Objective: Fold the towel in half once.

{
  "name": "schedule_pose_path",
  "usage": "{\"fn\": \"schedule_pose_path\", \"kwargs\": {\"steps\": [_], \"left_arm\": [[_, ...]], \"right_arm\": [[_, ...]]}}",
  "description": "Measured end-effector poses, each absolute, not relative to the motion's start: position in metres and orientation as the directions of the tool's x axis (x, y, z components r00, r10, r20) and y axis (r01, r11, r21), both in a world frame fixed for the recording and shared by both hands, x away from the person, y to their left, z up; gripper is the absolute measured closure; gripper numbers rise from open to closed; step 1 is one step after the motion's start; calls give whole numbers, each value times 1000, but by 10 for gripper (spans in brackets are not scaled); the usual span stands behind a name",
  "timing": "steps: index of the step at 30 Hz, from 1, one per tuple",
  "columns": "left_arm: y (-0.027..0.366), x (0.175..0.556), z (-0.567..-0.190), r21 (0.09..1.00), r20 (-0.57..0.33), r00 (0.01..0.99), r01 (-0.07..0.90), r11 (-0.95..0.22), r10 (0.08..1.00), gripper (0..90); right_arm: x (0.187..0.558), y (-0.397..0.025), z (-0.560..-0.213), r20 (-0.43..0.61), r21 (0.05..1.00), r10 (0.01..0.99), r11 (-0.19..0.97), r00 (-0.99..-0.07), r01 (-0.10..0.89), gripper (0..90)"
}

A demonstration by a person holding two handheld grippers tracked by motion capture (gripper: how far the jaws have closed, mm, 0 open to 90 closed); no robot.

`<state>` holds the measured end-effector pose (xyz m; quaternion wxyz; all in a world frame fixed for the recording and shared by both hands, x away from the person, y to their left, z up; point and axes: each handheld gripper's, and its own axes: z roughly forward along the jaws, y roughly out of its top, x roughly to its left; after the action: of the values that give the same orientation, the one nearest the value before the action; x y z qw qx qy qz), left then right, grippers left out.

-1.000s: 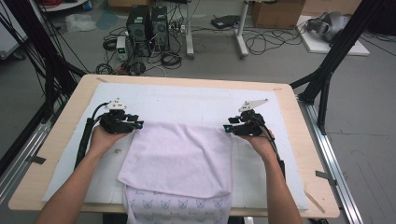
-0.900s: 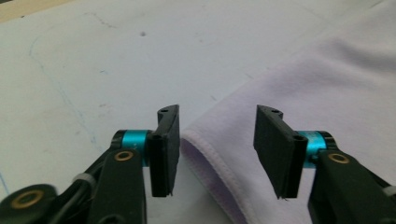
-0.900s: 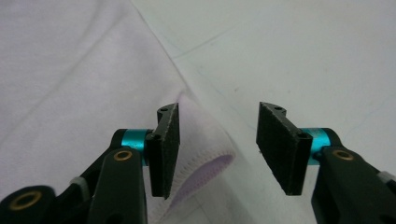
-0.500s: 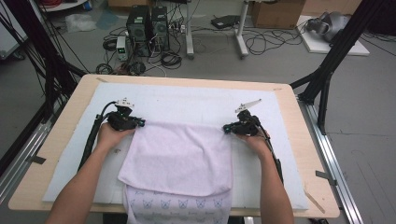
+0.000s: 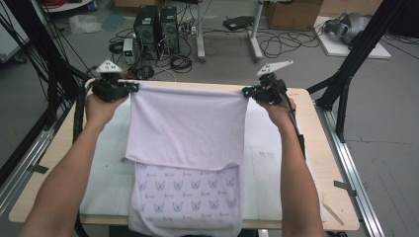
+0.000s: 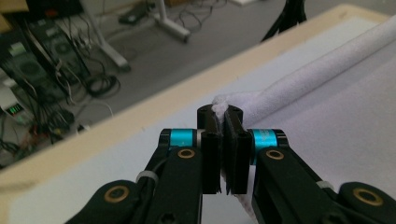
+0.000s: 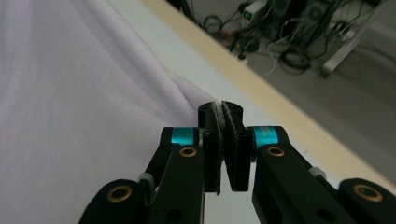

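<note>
A pale lilac towel (image 5: 188, 128) hangs stretched between my two grippers above the table. Its lower part, printed with small butterfly marks (image 5: 188, 190), lies on the table and droops over the near edge. My left gripper (image 5: 129, 88) is shut on the towel's top left corner (image 6: 220, 106). My right gripper (image 5: 245, 91) is shut on the top right corner (image 7: 205, 108). The top hem runs taut and level between them. In the left gripper view the hem looks rolled into a thick ridge (image 6: 322, 74).
A white mat (image 5: 276, 163) covers the wooden table (image 5: 326, 158). Black frame posts (image 5: 356, 54) stand at both sides. Beyond the far edge the floor holds computer towers (image 5: 155, 24), cables and table legs (image 5: 254, 34).
Both grippers have lifted and moved away from me with the towel's corners. The folded top layer has been raised and pulled open, uncovering the printed part below.
</note>
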<state>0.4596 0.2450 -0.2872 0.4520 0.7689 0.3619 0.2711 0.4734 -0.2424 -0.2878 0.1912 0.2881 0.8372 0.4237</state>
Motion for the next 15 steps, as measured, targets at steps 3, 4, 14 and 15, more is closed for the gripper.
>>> {"fn": "schedule_pose_path", "kwargs": {"steps": [3,4,14,15], "left_arm": [[243,469,-291,877,86,581,341,-339,809,686],[243,471,-298,864,79,586,363,-348,807,625],[270,449,-362,835,-6,594,445,-322,805,554],[270,445,-364,835,-7,604,442,-327,797,552]], "right_arm": [[481,-242,-289,-73,817,662,469,-746,336,811],[485,-243,-296,-63,804,678,469,-732,365,698],[467,-252,-349,34,789,668,438,-744,430,563],[464,-252,-350,47,782,657,444,-752,437,533]]}}
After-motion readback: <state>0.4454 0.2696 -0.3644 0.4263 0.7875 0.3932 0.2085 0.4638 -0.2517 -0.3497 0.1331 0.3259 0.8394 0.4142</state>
